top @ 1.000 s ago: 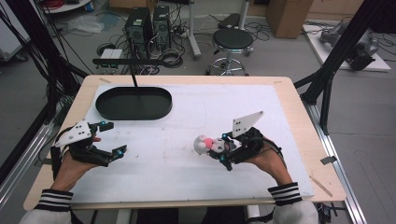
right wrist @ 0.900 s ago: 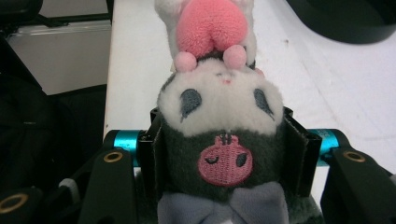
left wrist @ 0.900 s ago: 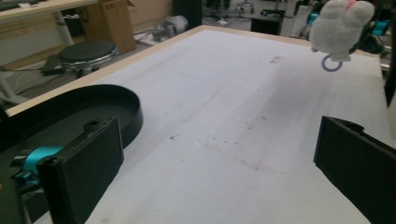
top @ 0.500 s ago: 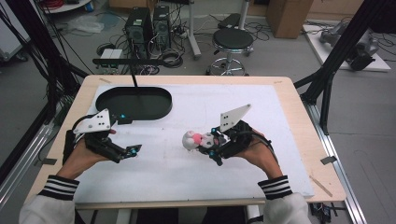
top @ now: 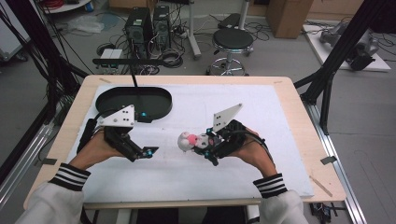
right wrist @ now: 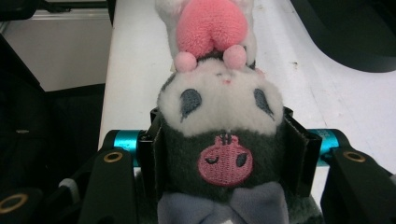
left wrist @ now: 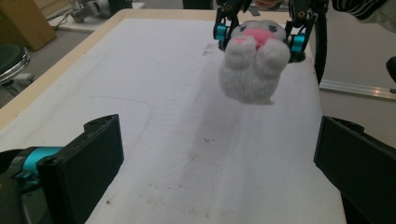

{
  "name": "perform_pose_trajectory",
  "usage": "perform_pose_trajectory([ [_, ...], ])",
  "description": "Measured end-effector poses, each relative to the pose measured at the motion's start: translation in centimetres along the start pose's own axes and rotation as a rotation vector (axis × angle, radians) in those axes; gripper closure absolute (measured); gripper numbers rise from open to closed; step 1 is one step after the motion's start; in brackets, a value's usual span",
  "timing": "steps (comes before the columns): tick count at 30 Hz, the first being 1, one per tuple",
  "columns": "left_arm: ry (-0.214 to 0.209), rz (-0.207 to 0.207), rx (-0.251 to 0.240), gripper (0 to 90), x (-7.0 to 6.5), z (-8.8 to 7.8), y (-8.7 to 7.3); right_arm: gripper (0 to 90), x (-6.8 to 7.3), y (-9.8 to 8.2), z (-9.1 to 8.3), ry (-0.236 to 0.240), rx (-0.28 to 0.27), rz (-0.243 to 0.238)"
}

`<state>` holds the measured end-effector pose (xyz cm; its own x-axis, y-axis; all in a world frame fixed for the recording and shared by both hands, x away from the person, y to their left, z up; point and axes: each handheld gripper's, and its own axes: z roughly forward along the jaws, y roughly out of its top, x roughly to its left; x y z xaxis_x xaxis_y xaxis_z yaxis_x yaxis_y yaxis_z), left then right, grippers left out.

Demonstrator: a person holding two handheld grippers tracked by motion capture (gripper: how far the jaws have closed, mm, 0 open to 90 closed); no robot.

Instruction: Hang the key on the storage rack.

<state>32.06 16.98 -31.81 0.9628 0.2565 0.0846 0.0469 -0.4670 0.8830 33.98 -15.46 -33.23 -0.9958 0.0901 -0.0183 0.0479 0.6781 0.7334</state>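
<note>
My right gripper [top: 202,143] is shut on a small grey and white plush toy [top: 188,140] with a pink heart, held just above the white mat near the table's middle. In the right gripper view the pads [right wrist: 299,154] press the toy's dark head [right wrist: 219,121] from both sides. My left gripper [top: 146,133] hovers to the toy's left, jaws wide apart with nothing between them. In the left gripper view the toy [left wrist: 254,60] hangs ahead in the right gripper [left wrist: 257,39], beyond the open left gripper [left wrist: 219,177].
A black oval tray [top: 133,100] lies at the back left of the white mat [top: 271,121], just behind my left gripper. The mat covers most of the wooden table [top: 301,121]. A black stool [top: 232,39] and cables stand on the floor beyond the table.
My left hand has risen and moved right toward the table's middle. My right hand has shifted left with the plush toy still in its jaws.
</note>
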Motion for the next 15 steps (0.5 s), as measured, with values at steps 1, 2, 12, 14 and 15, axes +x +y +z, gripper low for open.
perform_pose_trajectory([
  [1,-0.006,0.006,0.005,2.0,0.0,0.3,0.3,44.1,0.0,0.0,0.1,0.001,0.005,0.000],
  [2,-0.014,0.007,0.008,2.0,-0.1,0.6,0.5,44.1,0.0,0.1,0.2,0.004,0.007,-0.003],
  [12,-0.080,0.041,0.065,2.0,-0.5,3.5,1.9,44.2,0.0,0.5,0.4,0.026,0.009,0.014],
  [14,-0.088,0.041,0.079,2.0,-0.5,4.0,2.0,44.2,0.1,0.6,0.4,0.032,0.007,0.013],
  [15,-0.095,0.039,0.088,2.0,-0.6,4.2,2.0,44.2,0.1,0.6,0.4,0.031,0.009,0.013],
])
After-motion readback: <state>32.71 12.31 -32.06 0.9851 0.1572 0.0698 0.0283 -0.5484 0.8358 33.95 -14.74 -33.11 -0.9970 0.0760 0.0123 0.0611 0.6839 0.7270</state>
